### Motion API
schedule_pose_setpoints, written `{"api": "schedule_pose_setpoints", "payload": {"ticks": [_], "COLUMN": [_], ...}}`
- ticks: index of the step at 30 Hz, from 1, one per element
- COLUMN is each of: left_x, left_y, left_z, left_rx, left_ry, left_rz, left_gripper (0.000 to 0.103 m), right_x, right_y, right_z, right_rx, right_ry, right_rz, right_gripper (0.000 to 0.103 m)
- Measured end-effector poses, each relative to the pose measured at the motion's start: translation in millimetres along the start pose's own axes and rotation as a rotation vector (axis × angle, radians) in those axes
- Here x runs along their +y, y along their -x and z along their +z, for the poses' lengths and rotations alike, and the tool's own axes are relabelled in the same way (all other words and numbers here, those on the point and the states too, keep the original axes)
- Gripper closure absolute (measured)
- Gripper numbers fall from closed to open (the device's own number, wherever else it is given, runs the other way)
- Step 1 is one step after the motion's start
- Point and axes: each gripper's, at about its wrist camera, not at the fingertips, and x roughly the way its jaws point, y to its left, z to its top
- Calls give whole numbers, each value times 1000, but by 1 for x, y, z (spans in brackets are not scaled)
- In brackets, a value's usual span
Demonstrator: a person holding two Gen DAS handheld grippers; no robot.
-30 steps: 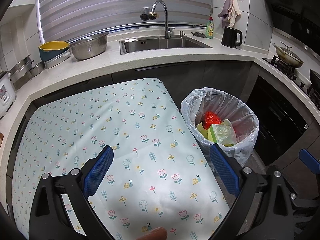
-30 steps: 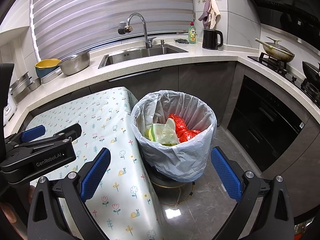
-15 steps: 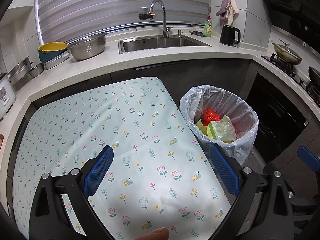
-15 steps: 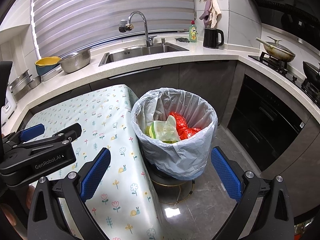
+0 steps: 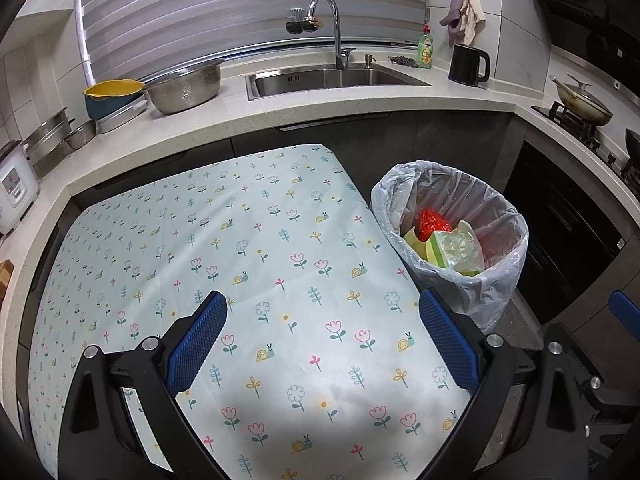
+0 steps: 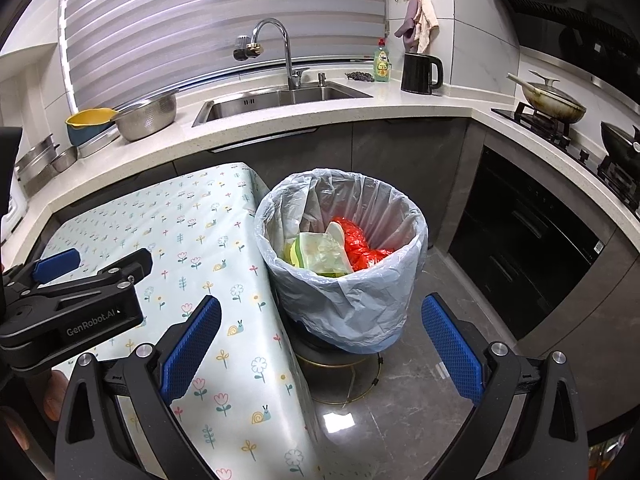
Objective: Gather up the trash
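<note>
L gripper (image 5: 322, 344): fingers spread wide, nothing btwn them; hangs over the flowered tablecloth (image 5: 224, 248).
Tablecloth: bare ahead of L fingers, no loose trash seen on it.
Counter bkgd: colander (image 5: 186, 86) & sink (image 5: 332, 78) far beyond L fingertips, well apart.
Trash bin (image 6: 340, 256): lined w/ thin plastic bag, ahead of & btwn R fingers, just beside tablecloth edge; sits right of L gripper's right finger in L view. Stands on a round base w/ gold wire ring.
Trash inside: red crinkled wrapper (image 6: 360, 246), pale green pouch (image 6: 324, 254), yellow-green bits under it – all below the rim.
R gripper (image 6: 320, 350): fingers spread wide, empty; hovers above floor short of bin.
Handling (judgement): contents look light, soft, crinkly – no real weight. Liner is thin film, slippery, tears easy if pinched at one pt. Best hold prob. the folded-over rim of liner, one finger inside, one outside, gather before lifting. Pouch crushes, so light squeeze.
Progress (judgement): table looks done; likely left = bag tie/lift.
Vs 1 s ago: both views pulled back a bit & slightly higher; bin sits lower/further from fingers in R view. Fingertip at bottom edge of L view now gone. Fingers same spread, trash unmoved.
</note>
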Motion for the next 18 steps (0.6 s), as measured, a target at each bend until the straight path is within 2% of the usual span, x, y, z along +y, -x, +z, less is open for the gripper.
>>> {"api": "schedule_pose_setpoints", "payload": {"ticks": [18], "left_x": [3], "left_y": [-4], "left_z": [-10], "left_rx": [12], "left_ry": [-16], "left_rz": [25], "left_gripper": [11], "right_x": [1], "right_y": [-4], "right_z": [-5], "right_rx": [12], "right_ry": [-4], "right_rz": [8], "right_gripper": [6]}}
